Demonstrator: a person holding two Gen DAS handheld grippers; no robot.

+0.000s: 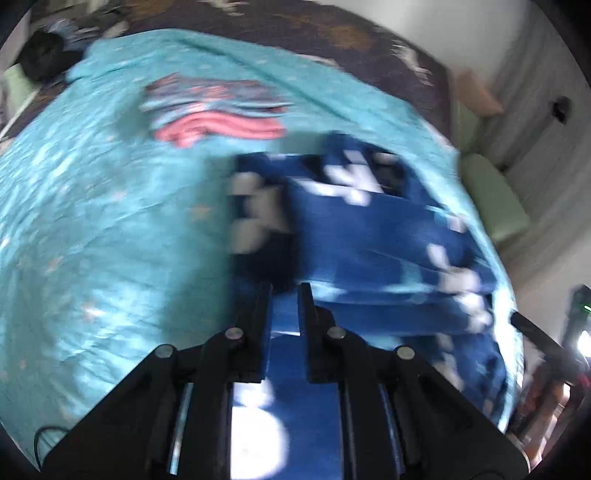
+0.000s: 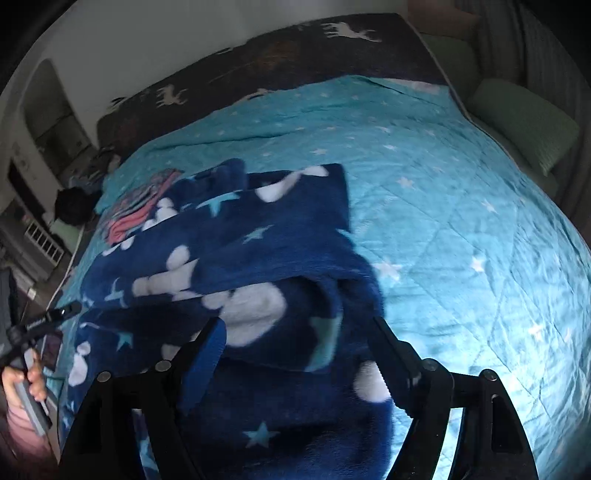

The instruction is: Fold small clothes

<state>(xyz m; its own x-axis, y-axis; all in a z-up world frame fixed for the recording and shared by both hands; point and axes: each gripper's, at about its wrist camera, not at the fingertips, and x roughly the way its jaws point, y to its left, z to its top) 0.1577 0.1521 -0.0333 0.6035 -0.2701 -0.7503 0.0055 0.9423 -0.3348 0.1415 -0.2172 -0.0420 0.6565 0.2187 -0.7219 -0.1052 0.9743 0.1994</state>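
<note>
My left gripper point(image 1: 284, 295) has its two fingers drawn close together, with only a narrow slot between them, and the navy fleece garment point(image 1: 369, 236) runs up through that slot, so I judge it is pinching an edge of the cloth, though motion blur keeps me from seeing the contact itself. My right gripper point(image 2: 295, 332) stands wide open, its fingers spread to either side of a raised hump of the same garment point(image 2: 280, 236); the fleece lies between them and partly over the left finger, but nothing is clamped there. That split makes sense to me: one side holds a hem so a layer can be carried, while the other waits free to take a second edge or press the fold flat. The garment, dark blue with white blobs and pale stars, is bunched and partly doubled over on the turquoise star-print quilt point(image 2: 461, 206), close in front of both cameras, so I read the fold as under way and not yet squared. Farther up the quilt, well apart from my grippers, sits a small stack of folded clothes point(image 1: 218, 110), pink under a patterned piece, presumably the place for finished items. Beyond it a dark blanket with white deer point(image 2: 351, 31) covers the head of the bed, and a green cushion point(image 2: 524, 122) lies off to the quilt's side.
</note>
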